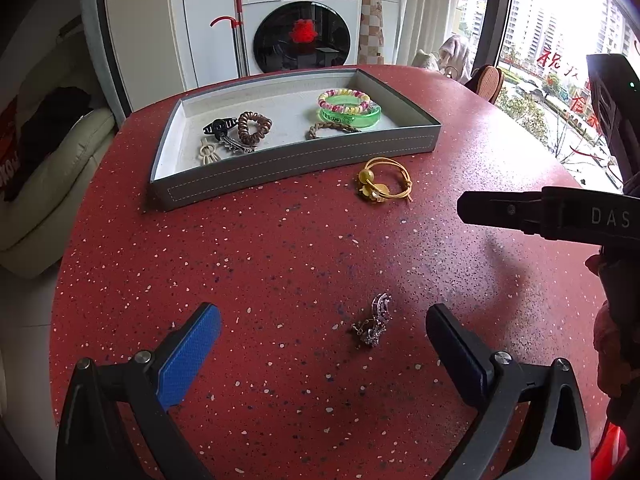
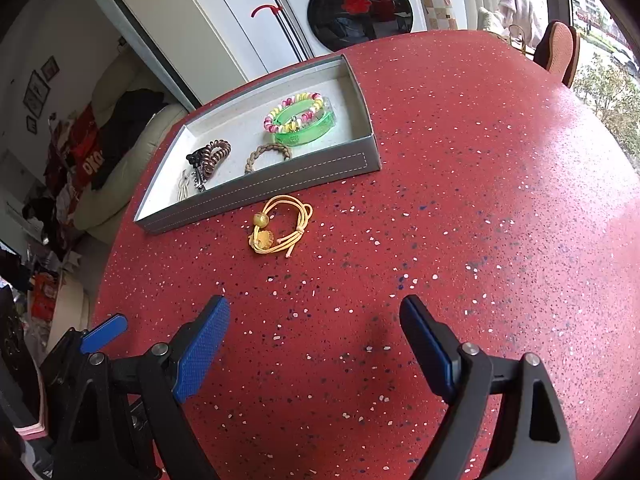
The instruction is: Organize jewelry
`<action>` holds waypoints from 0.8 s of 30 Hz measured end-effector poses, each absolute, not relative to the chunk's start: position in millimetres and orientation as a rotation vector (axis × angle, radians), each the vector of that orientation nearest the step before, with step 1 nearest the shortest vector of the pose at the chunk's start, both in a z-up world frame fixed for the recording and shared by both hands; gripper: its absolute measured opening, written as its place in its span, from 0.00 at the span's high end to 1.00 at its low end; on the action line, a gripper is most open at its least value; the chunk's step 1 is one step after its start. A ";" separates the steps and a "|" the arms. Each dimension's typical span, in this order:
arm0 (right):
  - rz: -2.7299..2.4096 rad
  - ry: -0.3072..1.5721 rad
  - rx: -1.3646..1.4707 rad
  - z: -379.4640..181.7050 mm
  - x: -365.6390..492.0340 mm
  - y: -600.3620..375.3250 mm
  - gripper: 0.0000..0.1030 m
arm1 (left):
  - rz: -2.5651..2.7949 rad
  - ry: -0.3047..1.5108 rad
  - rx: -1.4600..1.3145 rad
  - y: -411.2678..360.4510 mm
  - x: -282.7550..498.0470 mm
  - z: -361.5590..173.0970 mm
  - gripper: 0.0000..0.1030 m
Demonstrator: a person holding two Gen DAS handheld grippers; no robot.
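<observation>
Grey tray [image 1: 294,170], upper centre of the frame, is holding a green bangle [image 1: 352,114], beaded bracelet [image 1: 344,100], braided band [image 1: 330,130], coil tie [image 1: 254,126] and clips [image 1: 220,136]; yellow cord bracelet [image 1: 382,180] is lying just before it; silver brooch [image 1: 374,320] is lying between the left gripper [image 1: 322,330] fingers, spread wide, untouched; right gripper [image 2: 314,330] is hovering likewise spread, empty.

- A lived-in home, likely a flat in a city.
- A white front-loading washing machine [image 1: 300,28] stands against the far wall, with a red-handled mop [image 1: 239,32] leaning beside it.
- A cream sofa [image 1: 52,184] piled with dark clothes sits to the left.
- Framed pictures [image 2: 38,90] hang on a wall.
- A big window [image 1: 560,40] looks out onto tall apartment blocks.
- The red speckled worktop [image 1: 280,248] is round, like a dining table.
</observation>
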State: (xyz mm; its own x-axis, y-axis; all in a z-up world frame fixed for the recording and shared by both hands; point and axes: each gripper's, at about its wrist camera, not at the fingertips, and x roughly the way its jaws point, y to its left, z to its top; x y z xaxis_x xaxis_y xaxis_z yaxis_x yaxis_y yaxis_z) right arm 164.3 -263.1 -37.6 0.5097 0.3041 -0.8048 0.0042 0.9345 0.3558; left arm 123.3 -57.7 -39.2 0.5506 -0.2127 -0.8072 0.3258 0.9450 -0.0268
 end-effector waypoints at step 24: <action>0.267 1.028 0.038 -45.0 225.4 -203.7 0.14 | -0.328 0.958 0.180 -74.1 127.3 -54.2 0.21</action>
State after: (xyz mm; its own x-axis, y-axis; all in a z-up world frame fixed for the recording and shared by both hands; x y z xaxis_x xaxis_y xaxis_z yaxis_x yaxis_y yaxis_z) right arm 225.4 -203.7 -45.0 0.4871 0.2370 -0.8406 -0.2014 0.9670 0.1560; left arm 127.3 -74.1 -54.2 0.5310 -0.1944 -0.8247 0.3523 0.9359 0.0063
